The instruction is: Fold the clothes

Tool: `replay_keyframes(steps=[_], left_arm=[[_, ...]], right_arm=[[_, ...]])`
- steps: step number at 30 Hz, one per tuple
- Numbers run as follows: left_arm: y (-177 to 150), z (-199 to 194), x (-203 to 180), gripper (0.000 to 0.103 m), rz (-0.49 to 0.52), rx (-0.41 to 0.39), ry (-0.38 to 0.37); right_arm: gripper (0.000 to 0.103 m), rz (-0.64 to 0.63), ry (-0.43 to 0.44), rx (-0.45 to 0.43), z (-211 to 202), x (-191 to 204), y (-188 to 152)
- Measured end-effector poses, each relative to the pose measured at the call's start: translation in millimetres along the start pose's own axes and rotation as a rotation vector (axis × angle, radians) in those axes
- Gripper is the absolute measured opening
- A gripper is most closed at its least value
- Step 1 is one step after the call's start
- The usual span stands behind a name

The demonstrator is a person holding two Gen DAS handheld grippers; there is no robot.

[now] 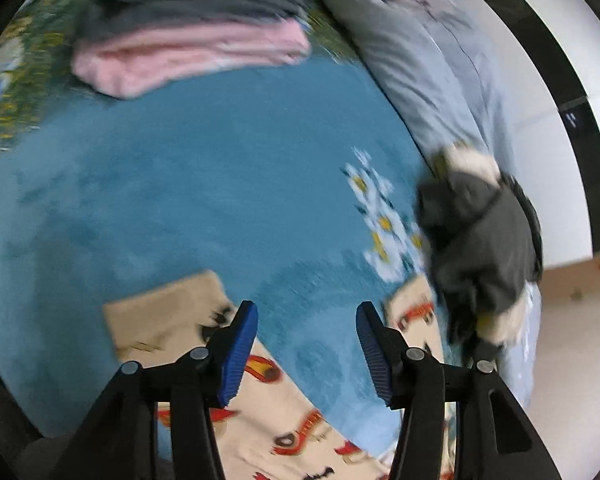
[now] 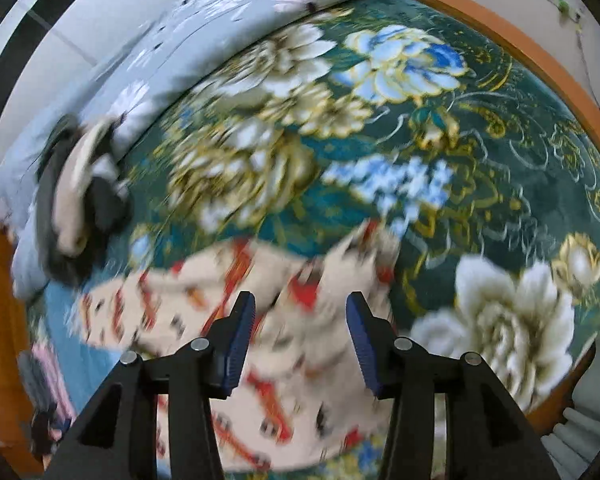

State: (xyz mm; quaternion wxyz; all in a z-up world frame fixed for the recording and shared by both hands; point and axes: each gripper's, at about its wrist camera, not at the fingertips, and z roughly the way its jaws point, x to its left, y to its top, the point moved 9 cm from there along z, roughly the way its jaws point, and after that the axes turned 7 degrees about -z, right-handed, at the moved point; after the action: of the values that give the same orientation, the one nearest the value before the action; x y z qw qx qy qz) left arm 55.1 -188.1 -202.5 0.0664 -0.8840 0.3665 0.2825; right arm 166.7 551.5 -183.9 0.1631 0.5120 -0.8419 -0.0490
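Note:
A cream garment with red car prints [image 2: 284,360] lies crumpled on the bed's blanket, blurred by motion. My right gripper [image 2: 300,340] is open just above it, with nothing between its blue pads. In the left wrist view the same cream garment [image 1: 276,420] lies under and between my left gripper's fingers. My left gripper [image 1: 307,354] is open and empty over the blue blanket [image 1: 188,192].
A stack of folded pink and grey clothes [image 1: 196,28] sits at the far side. A dark grey and cream garment [image 1: 484,248] lies bunched by a pale grey quilt [image 1: 432,64]; it also shows in the right wrist view [image 2: 80,200]. The wooden bed frame [image 2: 540,64] borders the floral blanket [image 2: 380,140].

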Motion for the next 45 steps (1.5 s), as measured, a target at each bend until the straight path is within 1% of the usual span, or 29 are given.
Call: replay_keyframes(steps=[1,4,5,7,8,10,12,13,18,19,21,22,23,24,25,26,28,29,32,34,36,37,40,42,44,45], left_arm=[[-5.2,7.8,-5.3,0.057,0.006,0.023,-0.004],[-24.3,37.1,-25.8,0.058,0.036,0.091,-0.009],[-31.7,48.0,-32.8,0.058,0.052,0.116,-0.007],[-47.8,71.4,-45.6,0.058,0.078,0.171,0.014],[-51.1,79.7,-50.5,0.058,0.069,0.181,0.012],[-55.4,94.9,-59.5,0.058,0.042,0.190,0.003],[-52.0,107.3,-68.7,0.058,-0.013,0.182,-0.017],[-50.3,112.5,-73.0,0.058,-0.025,0.182,-0.021],[-39.3,140.3,-90.8,0.058,0.009,0.180,0.021],[-37.3,143.6,-91.9,0.056,0.006,0.182,0.020],[-36.9,149.0,-96.1,0.056,0.020,0.182,0.021],[-37.9,151.1,-99.6,0.052,0.037,0.180,0.023],[-39.7,152.9,-103.7,0.041,0.059,0.181,0.025],[-41.7,154.8,-107.9,0.036,0.081,0.183,0.027],[-43.4,156.8,-111.4,0.030,0.102,0.183,0.036],[-44.2,158.4,-114.1,0.022,0.118,0.181,0.046],[-44.5,160.1,-118.1,0.009,0.149,0.174,0.064],[-44.0,160.2,-119.4,0.009,0.163,0.171,0.072],[-41.0,155.8,-122.1,0.008,0.182,0.163,0.058],[-38.8,152.7,-121.3,0.008,0.179,0.163,0.048],[-37.1,150.2,-119.6,0.008,0.173,0.163,0.040],[-36.2,148.9,-118.8,0.008,0.170,0.164,0.036],[-33.7,145.1,-116.2,0.008,0.161,0.165,0.024],[-32.9,143.9,-115.6,0.008,0.161,0.163,0.023],[-32.0,141.8,-115.3,0.008,0.167,0.157,0.025],[-25.7,133.3,-115.0,0.008,0.165,0.133,0.011]], right_arm=[[0.049,0.010,-0.012,0.005,8.3,-4.6,5.4],[0.049,0.024,0.011,0.051,36.7,-8.0,15.5],[0.049,0.003,0.018,0.053,40.4,-3.2,18.1],[0.049,-0.079,0.018,0.048,42.5,13.2,25.2],[0.049,-0.122,0.019,0.051,45.6,22.8,26.9],[0.049,-0.190,0.029,0.059,51.3,40.2,29.2],[0.049,-0.238,0.019,0.058,57.7,51.8,33.1],[0.049,-0.249,0.014,0.061,61.2,54.3,34.1],[0.049,-0.238,0.042,0.102,72.2,57.9,32.3],[0.049,-0.236,0.052,0.107,72.4,58.8,31.2],[0.049,-0.239,0.069,0.118,73.0,61.4,28.8],[0.049,-0.248,0.063,0.125,74.4,62.4,27.5],[0.049,-0.257,0.054,0.133,75.7,63.4,26.3],[0.049,-0.265,0.044,0.139,76.7,64.5,25.4],[0.048,-0.271,0.052,0.140,76.7,67.1,24.8],[0.048,-0.279,0.059,0.142,76.7,69.7,24.2],[0.048,-0.305,0.064,0.148,77.4,75.0,23.1],[0.048,-0.325,0.053,0.148,78.4,76.9,23.4],[0.048,-0.372,0.010,0.148,82.8,77.0,26.5],[0.048,-0.415,-0.042,0.143,88.4,72.7,32.0],[0.048,-0.428,-0.061,0.184,99.0,67.1,31.8],[0.046,-0.423,-0.064,0.211,103.7,64.4,29.4],[0.030,-0.425,-0.107,0.279,112.6,57.2,17.6],[0.007,-0.437,-0.127,0.282,112.8,57.0,12.0],[0.005,-0.478,-0.163,0.245,107.6,64.2,14.1],[0.005,-0.497,-0.178,0.222,103.8,69.0,16.4]])
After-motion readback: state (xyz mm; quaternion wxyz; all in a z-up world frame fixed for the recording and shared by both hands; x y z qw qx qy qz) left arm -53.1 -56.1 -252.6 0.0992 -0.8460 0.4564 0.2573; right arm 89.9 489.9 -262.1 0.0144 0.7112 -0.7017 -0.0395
